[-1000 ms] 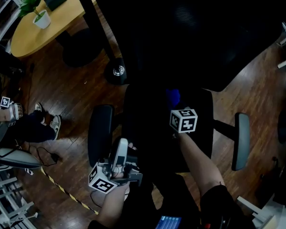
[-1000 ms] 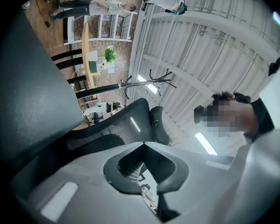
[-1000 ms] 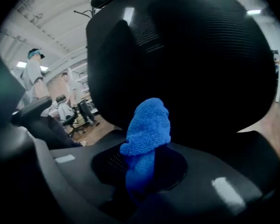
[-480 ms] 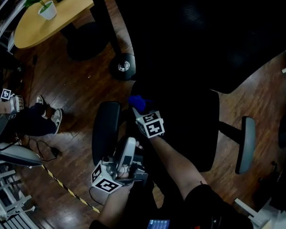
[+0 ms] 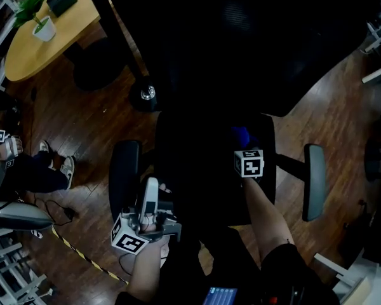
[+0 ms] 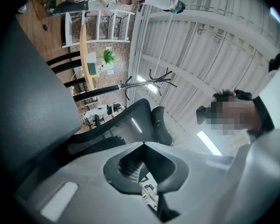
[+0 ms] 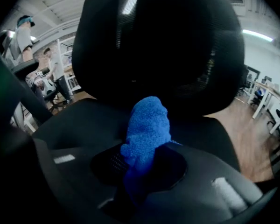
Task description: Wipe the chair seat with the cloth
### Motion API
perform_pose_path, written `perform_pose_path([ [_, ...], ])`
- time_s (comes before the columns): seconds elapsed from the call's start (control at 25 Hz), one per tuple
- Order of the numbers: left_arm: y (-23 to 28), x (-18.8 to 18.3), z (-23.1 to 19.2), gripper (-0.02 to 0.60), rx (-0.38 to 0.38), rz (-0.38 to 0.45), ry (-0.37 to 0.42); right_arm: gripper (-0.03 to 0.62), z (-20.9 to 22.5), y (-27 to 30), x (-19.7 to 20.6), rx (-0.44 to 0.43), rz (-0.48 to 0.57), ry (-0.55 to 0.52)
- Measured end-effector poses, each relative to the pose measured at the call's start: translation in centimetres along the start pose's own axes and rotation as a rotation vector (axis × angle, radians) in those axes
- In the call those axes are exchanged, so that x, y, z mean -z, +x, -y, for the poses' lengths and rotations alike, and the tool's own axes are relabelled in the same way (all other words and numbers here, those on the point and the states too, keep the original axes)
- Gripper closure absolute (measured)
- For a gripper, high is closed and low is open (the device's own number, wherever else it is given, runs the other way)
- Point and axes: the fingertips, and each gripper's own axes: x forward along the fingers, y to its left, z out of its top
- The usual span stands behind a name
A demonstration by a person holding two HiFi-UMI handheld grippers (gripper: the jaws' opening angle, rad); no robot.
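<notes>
The black chair seat (image 5: 203,170) lies below me, with its tall backrest (image 5: 241,43) beyond it. My right gripper (image 5: 242,143) is over the right part of the seat, shut on a blue cloth (image 5: 241,134). In the right gripper view the cloth (image 7: 147,125) sticks up between the jaws of that gripper (image 7: 147,141), with the seat (image 7: 79,120) and backrest (image 7: 163,41) ahead. My left gripper (image 5: 151,192) sits by the left armrest (image 5: 124,176), off the seat. In its own view the left gripper (image 6: 143,146) points upward, jaws together, holding nothing.
The right armrest (image 5: 314,182) flanks the seat. A round wooden table (image 5: 44,53) with a potted plant (image 5: 41,24) stands at the far left. A stand's base (image 5: 146,94) is behind the chair. Another person's shoes (image 5: 66,167) and striped floor tape (image 5: 82,256) are at left.
Half a second ago my right gripper and the cloth were at the seat's left front; they have now swept across to the right side. The left gripper has stayed by the armrest.
</notes>
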Motion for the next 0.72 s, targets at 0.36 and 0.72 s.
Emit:
perform_pose_path([
  [0.36, 0.3, 0.2, 0.4, 0.589, 0.002, 0.011, -0.009, 0.514, 10.2, -5.3, 3.1, 0.179, -0.030, 0.090],
  [0.72, -0.1, 0.1, 0.7, 0.589, 0.013, 0.020, -0.019, 0.514, 4.9, -5.0, 0.4, 0.073, 0.052, 0.081],
])
